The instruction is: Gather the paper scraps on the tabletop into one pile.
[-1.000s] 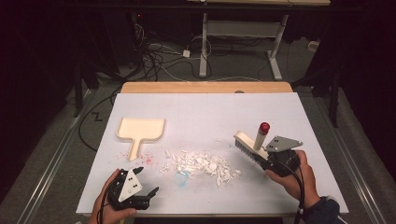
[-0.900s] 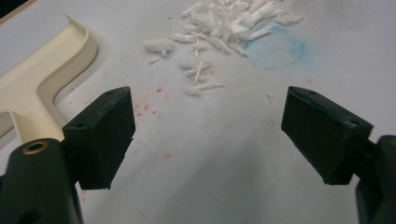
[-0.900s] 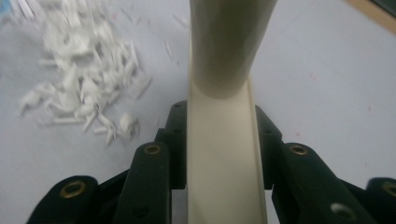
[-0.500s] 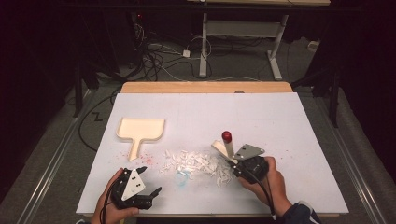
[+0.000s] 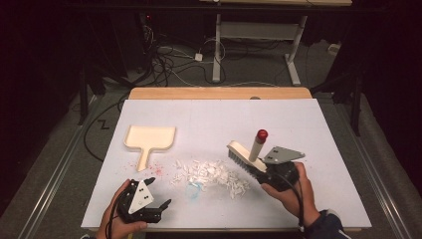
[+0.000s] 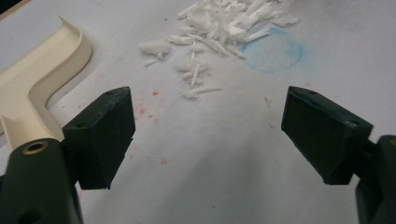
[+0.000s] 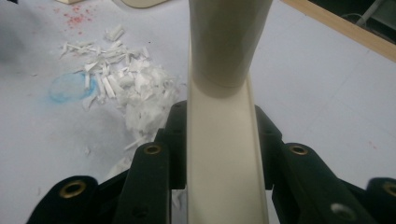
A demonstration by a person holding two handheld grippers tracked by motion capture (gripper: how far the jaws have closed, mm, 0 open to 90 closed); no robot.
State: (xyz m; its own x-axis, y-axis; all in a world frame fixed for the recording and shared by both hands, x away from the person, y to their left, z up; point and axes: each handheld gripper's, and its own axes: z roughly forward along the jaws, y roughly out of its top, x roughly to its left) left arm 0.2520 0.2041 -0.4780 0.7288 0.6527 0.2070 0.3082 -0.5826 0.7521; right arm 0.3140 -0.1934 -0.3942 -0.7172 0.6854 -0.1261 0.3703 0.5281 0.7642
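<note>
Writing: none readable on the brush or dustpan.
Brush: right of the white scraps on the desk, handle up, red tip away.
Right gripper: jaws clamped on brush.
Left gripper: jaws apart.

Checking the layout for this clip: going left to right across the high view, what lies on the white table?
Cream plastic dustpan → open left hand-held gripper → heap of white paper shreds → cream brush with red-tipped handle → right hand-held gripper clamping it.
</note>
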